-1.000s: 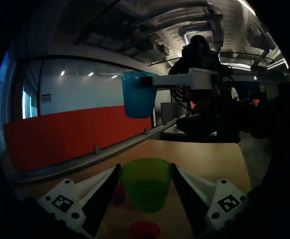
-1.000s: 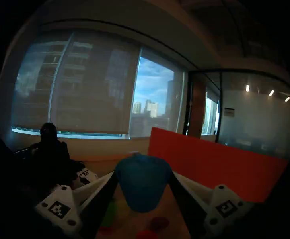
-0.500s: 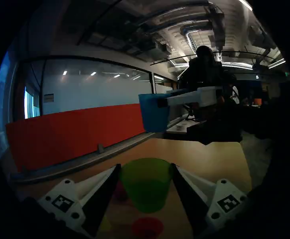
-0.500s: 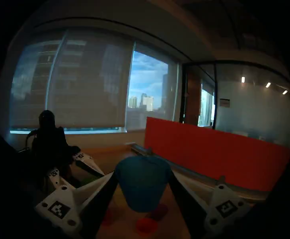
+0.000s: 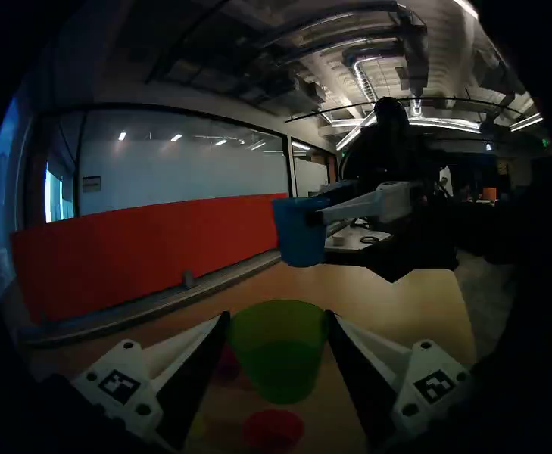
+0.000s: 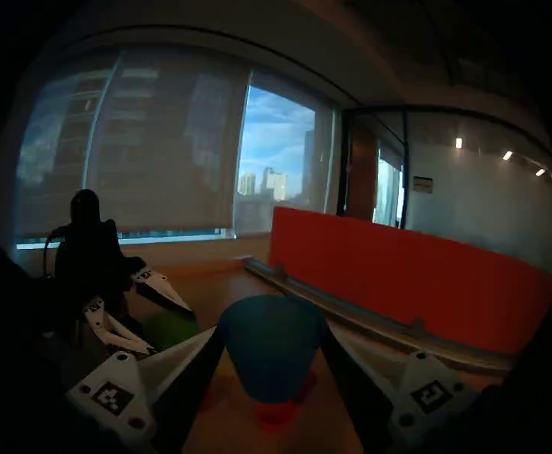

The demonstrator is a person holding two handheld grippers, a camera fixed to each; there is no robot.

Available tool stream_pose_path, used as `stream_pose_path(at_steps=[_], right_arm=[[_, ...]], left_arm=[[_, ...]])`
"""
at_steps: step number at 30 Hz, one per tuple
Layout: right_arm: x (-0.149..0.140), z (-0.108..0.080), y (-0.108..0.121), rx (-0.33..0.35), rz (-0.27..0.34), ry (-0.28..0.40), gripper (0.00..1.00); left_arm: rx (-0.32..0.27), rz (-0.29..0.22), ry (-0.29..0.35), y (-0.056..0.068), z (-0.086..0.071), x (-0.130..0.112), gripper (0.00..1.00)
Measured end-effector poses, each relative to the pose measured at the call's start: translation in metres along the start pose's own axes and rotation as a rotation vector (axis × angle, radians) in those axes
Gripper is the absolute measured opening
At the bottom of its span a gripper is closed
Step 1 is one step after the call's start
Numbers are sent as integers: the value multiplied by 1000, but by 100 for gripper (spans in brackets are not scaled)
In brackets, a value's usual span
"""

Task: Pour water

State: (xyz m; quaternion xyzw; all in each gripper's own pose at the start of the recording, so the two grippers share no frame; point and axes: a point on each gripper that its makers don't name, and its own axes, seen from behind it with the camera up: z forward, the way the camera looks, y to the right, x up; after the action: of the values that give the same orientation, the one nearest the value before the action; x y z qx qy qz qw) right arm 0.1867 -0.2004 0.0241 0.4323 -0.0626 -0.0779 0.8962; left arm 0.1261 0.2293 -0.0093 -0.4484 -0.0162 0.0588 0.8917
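My left gripper [image 5: 278, 352] is shut on a translucent green cup [image 5: 279, 346], held upright above the wooden table [image 5: 397, 303]. Farther off in the left gripper view, the right gripper [image 5: 322, 215] holds a blue cup [image 5: 299, 231] in the air over the table. In the right gripper view, my right gripper [image 6: 272, 356] is shut on that blue cup [image 6: 272, 344], upright between the fingers. The left gripper [image 6: 141, 312] with the green cup [image 6: 169, 329] appears at the left, lower and held by a dark hand.
Small red cups [image 5: 272, 430] and a purple one [image 5: 227, 365] stand on the table below the held cups. A red cup [image 6: 276, 412] sits under the blue one. An orange partition [image 5: 139, 246] with a rail runs along the table's far side. A window [image 6: 276, 170] is behind.
The right gripper with the blue cup has come down and nearer to the table, moving right in the left gripper view. The left gripper with the green cup has stayed put.
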Motion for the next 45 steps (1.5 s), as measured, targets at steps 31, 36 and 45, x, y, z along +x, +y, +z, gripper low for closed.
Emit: stream_pose_path(at_steps=[31,36,45], right_arm=[[-75,-17,-5,-7,44,-129,91],[-87,-21,-5,-10,52,-151,91],[-101,-24,-5,-10,64,-177,91]], left_arm=[[118,-15,-50,-31,-49,-29,90],[146,-22,-64,-39,-60,-37,90],[180,-25,-97,-49,-71,-51,90]])
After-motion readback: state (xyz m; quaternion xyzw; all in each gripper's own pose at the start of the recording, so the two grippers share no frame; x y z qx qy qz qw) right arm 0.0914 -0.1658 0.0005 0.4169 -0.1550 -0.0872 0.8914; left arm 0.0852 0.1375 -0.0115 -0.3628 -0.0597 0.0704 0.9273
